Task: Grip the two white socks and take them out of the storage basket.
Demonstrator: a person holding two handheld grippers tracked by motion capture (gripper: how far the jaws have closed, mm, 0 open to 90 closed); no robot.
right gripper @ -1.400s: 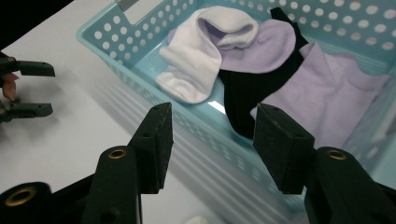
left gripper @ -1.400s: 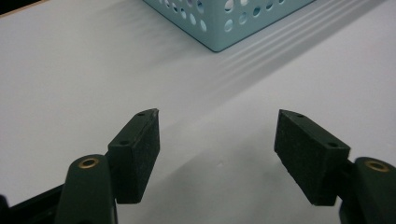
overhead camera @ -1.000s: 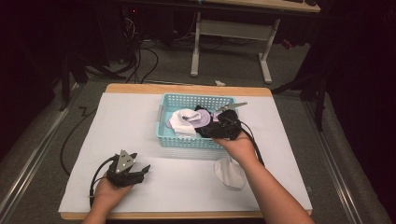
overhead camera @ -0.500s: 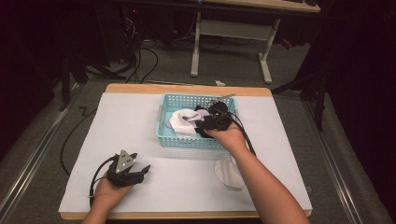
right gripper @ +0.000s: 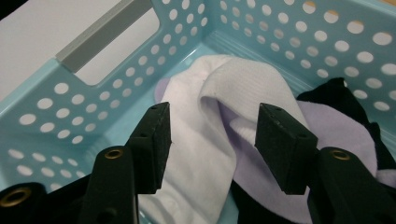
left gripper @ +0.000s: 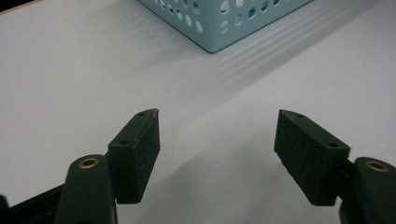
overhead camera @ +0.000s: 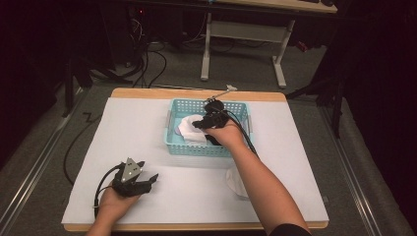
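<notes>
The right gripper (right gripper: 212, 142) was down inside the light-blue perforated plastic basket (overhead camera: 179, 142), jaws parted and straddling a fold of the white ribbed sock (right gripper: 210, 116) (not closed on it); lilac and black fabric lay beside it; the left gripper (overhead camera: 142, 182) rested on the white-covered table (overhead camera: 147, 128) near its front edge, jaws wide apart, holding nothing; another white cloth (overhead camera: 235, 181) lay outside the basket, by the right forearm.

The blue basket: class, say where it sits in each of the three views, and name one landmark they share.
High view: blue basket centre, far half of table.
Left gripper view: its corner at top.
Right gripper view: its perforated walls surround the socks.
Shared landmark: white table cover.
</notes>
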